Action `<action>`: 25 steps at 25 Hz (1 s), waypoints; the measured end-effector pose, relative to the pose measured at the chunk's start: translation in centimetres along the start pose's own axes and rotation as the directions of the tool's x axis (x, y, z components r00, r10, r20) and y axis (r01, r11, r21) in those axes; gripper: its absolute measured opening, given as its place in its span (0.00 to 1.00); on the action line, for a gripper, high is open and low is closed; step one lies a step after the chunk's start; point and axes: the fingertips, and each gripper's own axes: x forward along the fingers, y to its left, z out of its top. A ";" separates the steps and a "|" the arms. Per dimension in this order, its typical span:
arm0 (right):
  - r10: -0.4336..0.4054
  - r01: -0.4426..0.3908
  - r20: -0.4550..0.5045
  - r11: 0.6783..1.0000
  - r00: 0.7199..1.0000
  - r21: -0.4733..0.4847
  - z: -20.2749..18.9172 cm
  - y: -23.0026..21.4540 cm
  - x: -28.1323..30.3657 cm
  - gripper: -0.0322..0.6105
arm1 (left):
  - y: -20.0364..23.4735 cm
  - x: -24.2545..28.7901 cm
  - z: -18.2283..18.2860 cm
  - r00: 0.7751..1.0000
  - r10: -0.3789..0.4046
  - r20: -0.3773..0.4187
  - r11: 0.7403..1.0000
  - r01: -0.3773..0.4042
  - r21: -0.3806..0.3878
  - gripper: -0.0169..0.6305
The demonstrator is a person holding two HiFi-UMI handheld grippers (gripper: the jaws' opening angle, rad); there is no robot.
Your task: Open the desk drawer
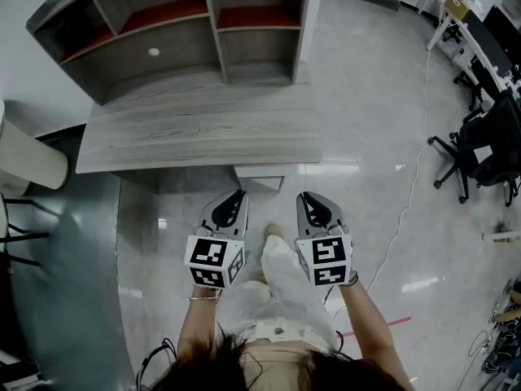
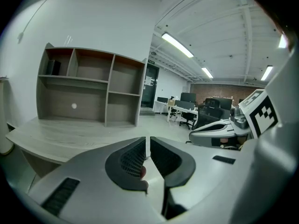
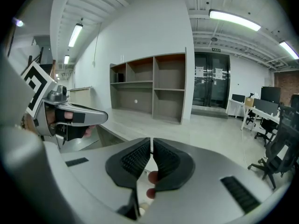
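Grey wood-grain desk (image 1: 195,133): set against a white wall, with its top left bare in front of the shelves.
Shelf unit (image 1: 187,31): stood on the back of the desk. Open compartments are seen, two of them floored with red-brown boards. A small white disc (image 1: 154,52) is fixed to the back panel of the lower left compartment.
Drawer (image 1: 259,177): seen as a pale front under the desk's near edge, toward the desk's right half. Only a narrow strip is shown past the edge, and how far out it is pulled cannot be told.
Left gripper (image 1: 237,194): held just in front of the desk's near edge and pointed toward it, roughly in line with the drawer's left end. Its jaws are brought together tip to tip with nothing between them, and no contact with the desk is seen.
Right gripper (image 1: 304,195): held level with the other one in front of the desk, roughly in line with the drawer's right end. Its jaws are likewise closed on nothing and kept apart from the desk.
Person (image 1: 281,300): stood in front of the desk in pale trousers, with one gripper carried in each hand.
Floor (image 1: 366,96): pale and glossy around the desk.
Office chairs (image 1: 480,149): placed well to the right of the desk.
Cable (image 1: 407,210): trailed across the floor to the right of the desk.
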 end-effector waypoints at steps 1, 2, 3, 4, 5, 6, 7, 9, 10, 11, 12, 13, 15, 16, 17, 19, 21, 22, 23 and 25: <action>0.003 -0.003 -0.009 1.000 1.000 0.003 -0.2 -0.2 0.6 0.09 | 0.3 0.4 -0.3 1.000 0.003 -0.007 1.000 -0.003 -0.003 0.05; 0.005 -0.005 -0.018 1.000 1.000 0.004 -0.5 -0.4 1.1 0.09 | 0.5 0.8 -0.7 1.000 0.006 -0.014 1.000 -0.006 -0.006 0.05; 0.005 -0.005 -0.028 1.000 1.000 0.001 -0.8 -0.6 1.7 0.09 | 0.8 1.2 -1.2 1.000 0.008 -0.021 1.000 -0.008 -0.009 0.05; 0.005 -0.005 -0.039 1.000 0.999 -0.003 -1.1 -0.7 2.3 0.09 | 1.1 1.6 -1.6 1.000 0.010 -0.029 1.000 -0.010 -0.013 0.05; 0.006 -0.006 -0.051 1.000 0.999 -0.007 -1.5 -0.8 2.8 0.09 | 1.3 2.0 -2.2 0.999 0.011 -0.039 1.000 -0.011 -0.019 0.05; 0.007 -0.008 -0.062 1.000 0.998 -0.007 -1.8 -0.9 3.3 0.09 | 1.5 2.4 -2.6 0.999 0.012 -0.050 1.000 -0.013 -0.026 0.05; 0.011 -0.011 -0.073 1.000 0.997 -0.003 -2.2 -0.9 3.8 0.09 | 1.7 2.8 -3.1 0.998 0.013 -0.060 0.999 -0.015 -0.032 0.05; 0.019 -0.018 -0.092 1.000 0.996 0.012 -2.9 -1.1 4.8 0.09 | 2.1 3.5 -3.8 0.997 0.018 -0.077 0.999 -0.021 -0.039 0.05; 0.022 -0.020 -0.101 1.000 0.995 0.019 -3.3 -1.1 5.2 0.09 | 2.3 3.9 -4.1 0.996 0.020 -0.083 0.999 -0.023 -0.040 0.05; 0.024 -0.022 -0.109 0.999 0.994 0.024 -3.6 -1.2 5.7 0.09 | 2.4 4.3 -4.4 0.996 0.022 -0.089 0.999 -0.026 -0.040 0.05; 0.026 -0.023 -0.117 0.999 0.993 0.029 -3.9 -1.3 6.2 0.09 | 2.6 4.6 -4.7 0.995 0.025 -0.094 0.999 -0.029 -0.040 0.05; 0.027 -0.023 -0.124 0.999 0.992 0.034 -4.3 -1.4 6.6 0.09 | 2.8 4.9 -4.9 0.995 0.028 -0.099 0.999 -0.032 -0.041 0.05; 0.026 -0.020 -0.136 0.999 0.990 0.044 -4.9 -1.6 7.4 0.09 | 3.3 5.4 -5.4 0.994 0.035 -0.107 0.998 -0.040 -0.045 0.05; 0.023 -0.017 -0.141 0.999 0.990 0.046 -5.2 -1.7 7.8 0.09 | 3.5 5.7 -5.6 0.993 0.038 -0.111 0.998 -0.043 -0.047 0.05; 0.019 -0.013 -0.146 0.999 0.989 0.046 -5.4 -1.9 8.2 0.09 | 3.8 5.9 -5.9 0.992 0.041 -0.116 0.998 -0.047 -0.048 0.05; 0.011 -0.003 -0.161 0.999 0.987 0.048 -5.8 -2.0 8.9 0.09 | 4.4 6.3 -6.4 0.991 0.050 -0.128 0.997 -0.056 -0.044 0.05; 0.003 0.005 -0.173 0.999 0.985 0.048 -6.2 -2.1 9.6 0.09 | 5.0 6.6 -6.9 0.989 0.062 -0.137 0.997 -0.068 -0.040 0.05; 0.001 0.008 -0.178 0.999 0.984 0.050 -6.4 -2.2 10.0 0.09 | 5.2 6.8 -7.2 0.988 0.067 -0.142 0.996 -0.073 -0.040 0.05; 0.000 0.010 -0.183 0.998 0.983 0.054 -6.6 -2.4 10.3 0.09 | 5.5 6.9 -7.5 0.987 0.071 -0.147 0.996 -0.078 -0.041 0.05; 0.002 0.011 -0.196 0.998 0.981 0.063 -7.1 -2.5 11.0 0.09 | 5.9 7.1 -8.1 0.984 0.077 -0.159 0.996 -0.084 -0.041 0.05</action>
